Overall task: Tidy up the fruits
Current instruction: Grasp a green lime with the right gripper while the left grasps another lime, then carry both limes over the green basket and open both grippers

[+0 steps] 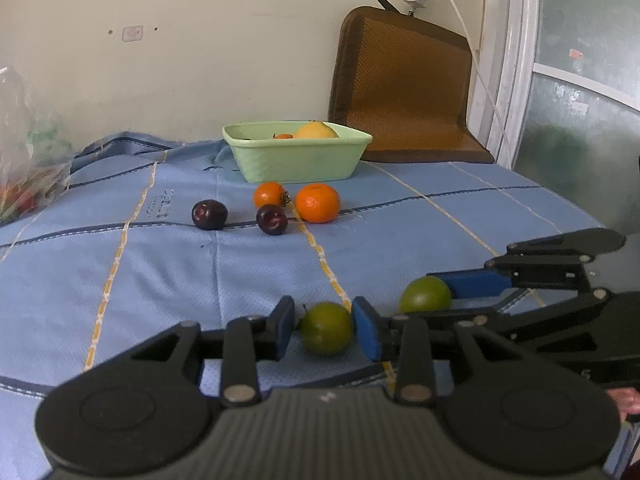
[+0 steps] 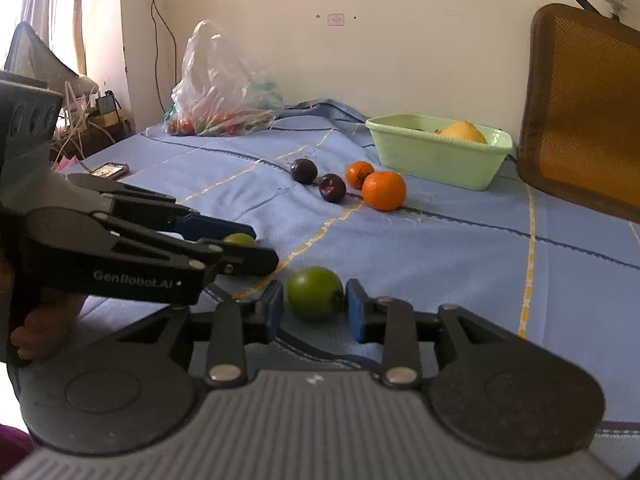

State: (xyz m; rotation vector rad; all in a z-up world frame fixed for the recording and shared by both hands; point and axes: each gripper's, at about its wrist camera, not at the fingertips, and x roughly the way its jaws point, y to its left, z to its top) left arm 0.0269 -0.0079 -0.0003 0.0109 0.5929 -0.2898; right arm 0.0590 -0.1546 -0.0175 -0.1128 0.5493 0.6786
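Two green fruits lie side by side on the blue cloth. One green fruit [image 1: 326,328] sits between the blue pads of my left gripper [image 1: 324,320], which stands open just wider than the fruit. The other green fruit [image 2: 315,292] rests between the pads of my right gripper [image 2: 314,298], open with thin gaps on both sides. Farther back lie an orange [image 1: 318,203], a small orange tomato-like fruit [image 1: 269,195] and two dark plums [image 1: 209,215] [image 1: 272,219]. Behind them a light green basket [image 1: 298,164] holds a yellow fruit [image 1: 316,130].
A brown woven cushion [image 1: 404,88] leans on the wall right of the basket. A plastic bag [image 2: 224,88] of produce stands at the back left, with a phone [image 2: 110,170] near the cloth's left edge. A hand shows under the left gripper's body.
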